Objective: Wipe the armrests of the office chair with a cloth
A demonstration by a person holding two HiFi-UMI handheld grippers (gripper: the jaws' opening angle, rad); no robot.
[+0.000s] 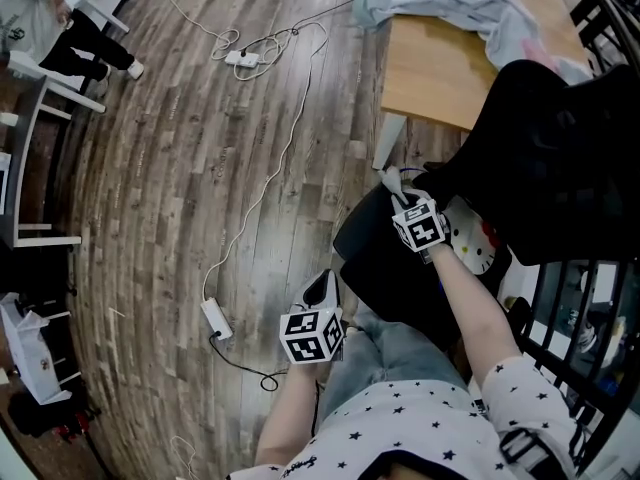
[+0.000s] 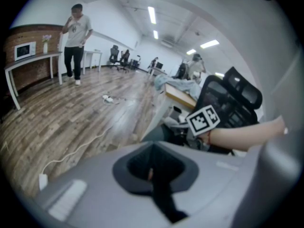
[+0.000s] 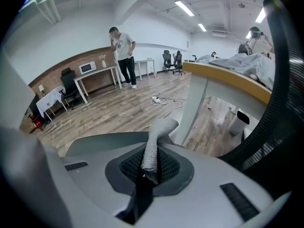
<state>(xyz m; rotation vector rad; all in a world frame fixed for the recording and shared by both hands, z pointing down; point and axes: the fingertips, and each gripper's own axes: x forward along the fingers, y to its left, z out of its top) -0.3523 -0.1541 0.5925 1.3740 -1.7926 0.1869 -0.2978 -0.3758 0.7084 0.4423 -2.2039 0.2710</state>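
Right gripper (image 3: 147,171): its two jaws are squeezed tight on a cloth (image 3: 155,146).
Cloth: it is small and pale grey. It sticks up out of the jaws and flops over at the top. From the head view it sits at the tip of the gripper, right by the front of the office chair (image 1: 560,148).
Left gripper (image 2: 152,174): its jaws are pressed together with nothing in them. It hangs low by the person's knee, off to the side of the chair seat.
Office chair: it is black with a net back. Its seat lies under the person's right arm.
Armrest: I cannot tell which dark part it is, or if the cloth touches it.
Cushion (image 1: 472,240): it has a white cat face and lies on the seat by the right arm.
Desk (image 1: 440,68): it has a wood top and a white leg, just past the cloth. A grey heap of fabric (image 1: 440,3) lies on it.
Floor (image 1: 180,188): it is made of wood boards. White cords and a plug strip (image 1: 241,58) lie on it.
Person (image 3: 124,51): stands far off, near a white table (image 3: 97,77).
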